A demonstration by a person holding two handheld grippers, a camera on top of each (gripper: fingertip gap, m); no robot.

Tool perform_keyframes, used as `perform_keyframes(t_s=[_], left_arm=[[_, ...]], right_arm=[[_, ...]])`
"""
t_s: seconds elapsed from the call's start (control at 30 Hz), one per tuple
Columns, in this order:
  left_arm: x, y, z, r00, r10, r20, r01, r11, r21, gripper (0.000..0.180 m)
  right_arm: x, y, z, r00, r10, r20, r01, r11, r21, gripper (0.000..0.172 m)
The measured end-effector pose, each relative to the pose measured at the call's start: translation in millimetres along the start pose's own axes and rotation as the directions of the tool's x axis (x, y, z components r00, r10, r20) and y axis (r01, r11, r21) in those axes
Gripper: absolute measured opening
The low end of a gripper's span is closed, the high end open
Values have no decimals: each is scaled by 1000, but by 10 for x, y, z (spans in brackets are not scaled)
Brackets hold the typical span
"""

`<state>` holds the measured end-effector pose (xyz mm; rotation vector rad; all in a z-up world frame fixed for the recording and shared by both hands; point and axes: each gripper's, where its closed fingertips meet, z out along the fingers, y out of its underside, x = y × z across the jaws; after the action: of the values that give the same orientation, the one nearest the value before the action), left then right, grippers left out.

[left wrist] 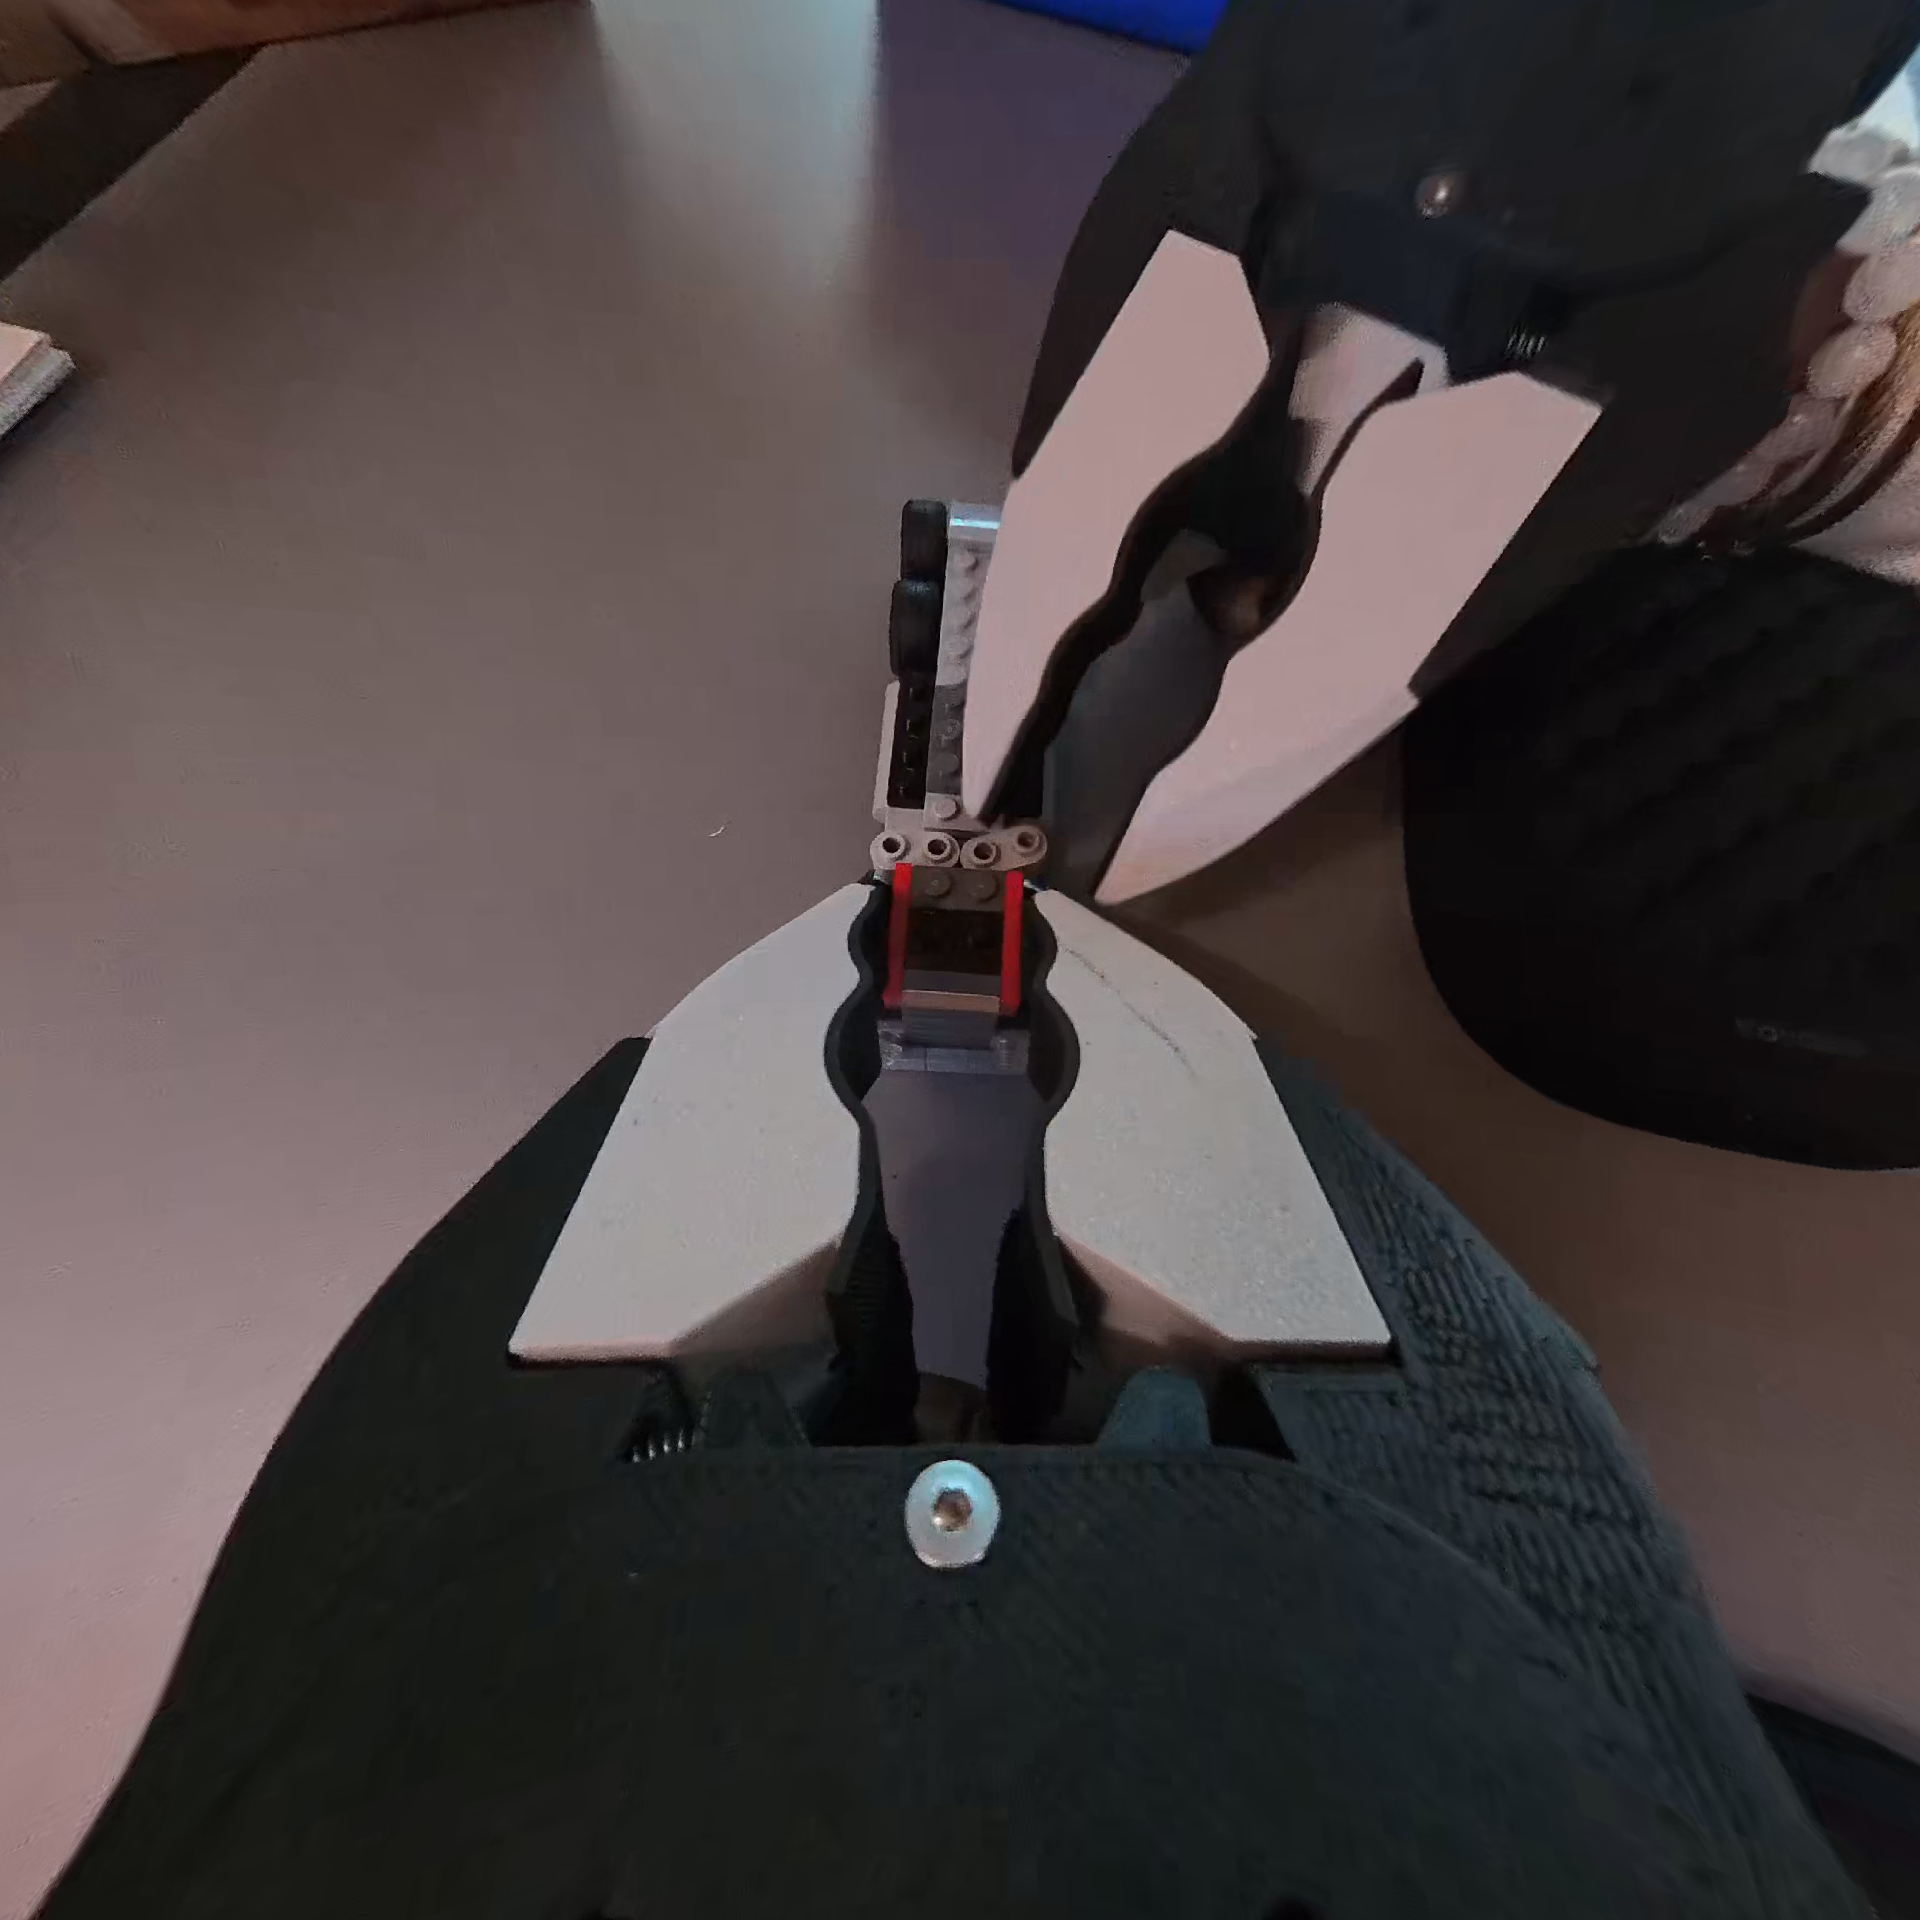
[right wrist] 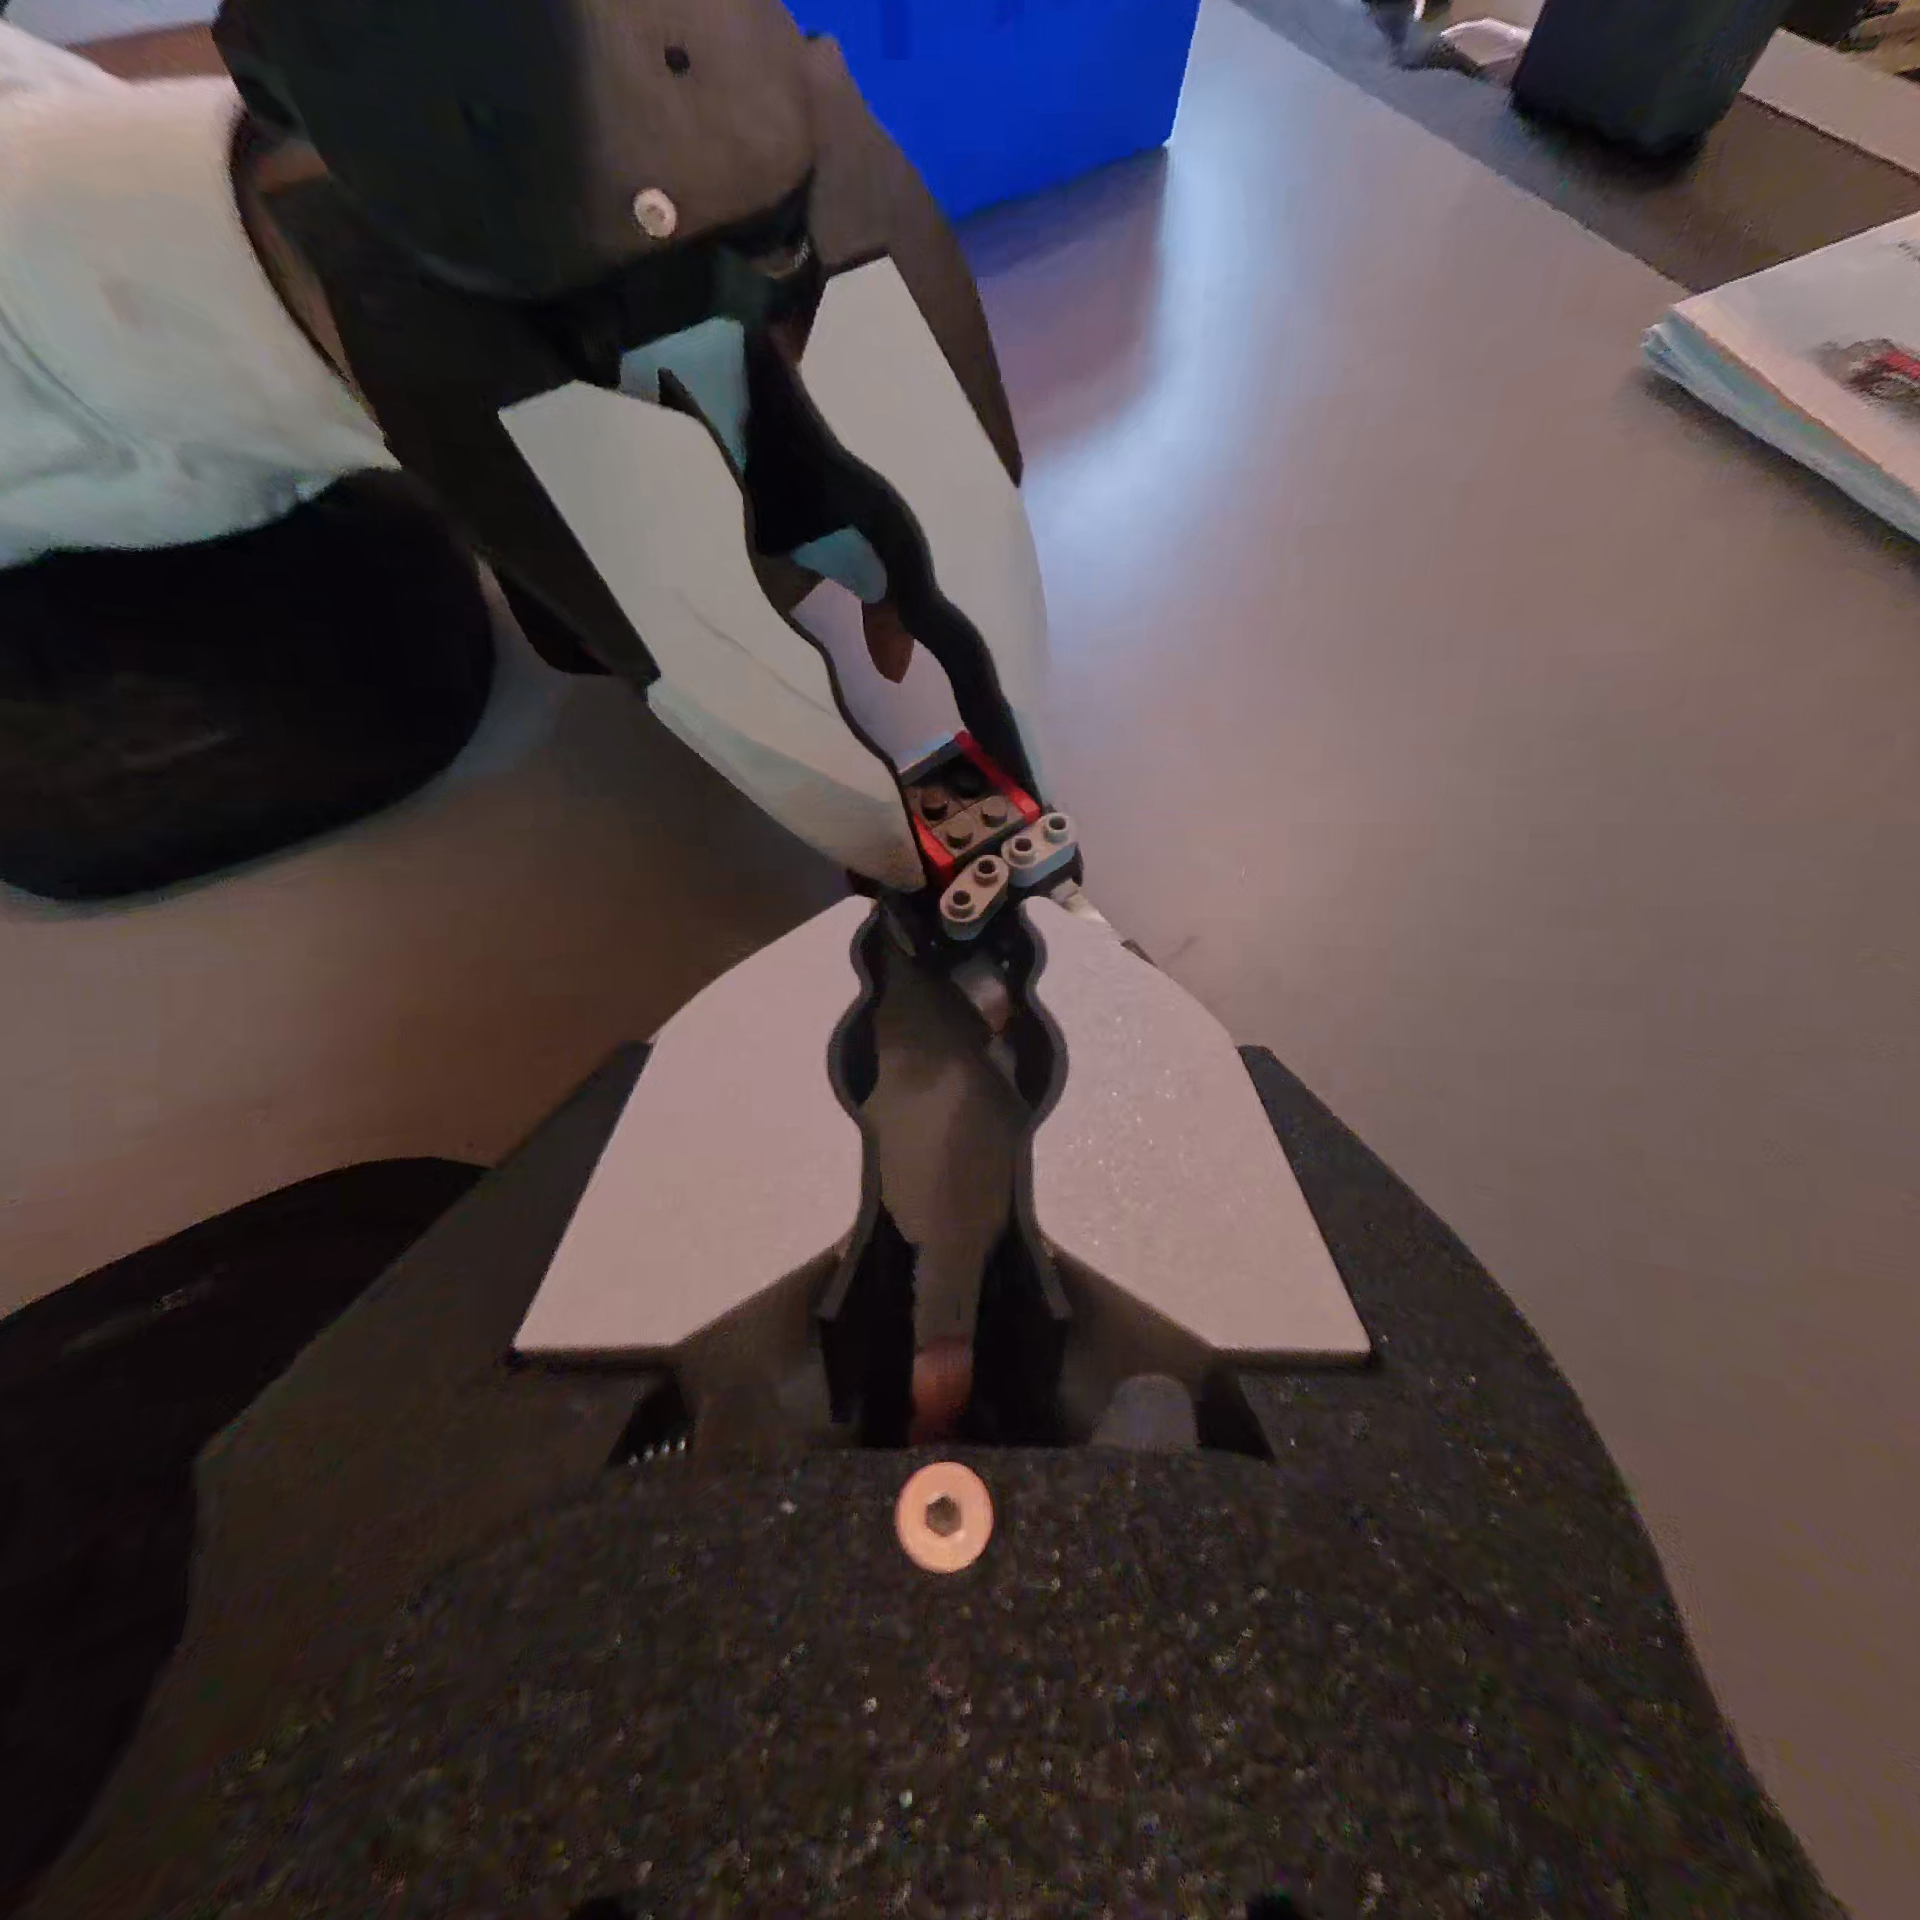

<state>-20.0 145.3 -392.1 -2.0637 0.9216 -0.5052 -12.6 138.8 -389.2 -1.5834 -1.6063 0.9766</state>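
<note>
Your two grippers point(left wrist: 954, 894) point(right wrist: 951, 914) have rough black printed bodies, pale grey angular fingers point(left wrist: 748, 1122) with wavy black inner edges, and one silver screw point(left wrist: 951, 1512) each.

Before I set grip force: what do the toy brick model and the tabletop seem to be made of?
The toy brick model, clamped in the left hand-held gripper, looks like hard moulded plastic: crisp studs, slight sheen, grey, black and red parts. The tabletop looks like a smooth, semi-gloss grey laminate, judging by soft reflections; its core cannot be told.

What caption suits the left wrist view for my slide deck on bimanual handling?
Left tool clamps a grey, black and red toy brick assembly above the table; right tool touches its far section.
</note>
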Motion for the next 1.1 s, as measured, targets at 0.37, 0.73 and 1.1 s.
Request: perform_keyframes(t_s=[0.37, 0.73, 1.1], left_arm=[[5, -2, 9, 1000, -7, -6, 7, 1000, 2, 24], [15, 0, 7, 999, 40, 14, -39, 999, -19, 25], [3, -8, 2, 999, 35, 19, -35, 999, 8, 25]], right_arm=[[34, 21, 20, 998, -38, -51, 37, 999, -17, 8], [161, -315, -192, 977, 211, 43, -214, 940, 265, 6], [129, -588, -557, 759, 379, 530, -621, 667, 412, 7]])
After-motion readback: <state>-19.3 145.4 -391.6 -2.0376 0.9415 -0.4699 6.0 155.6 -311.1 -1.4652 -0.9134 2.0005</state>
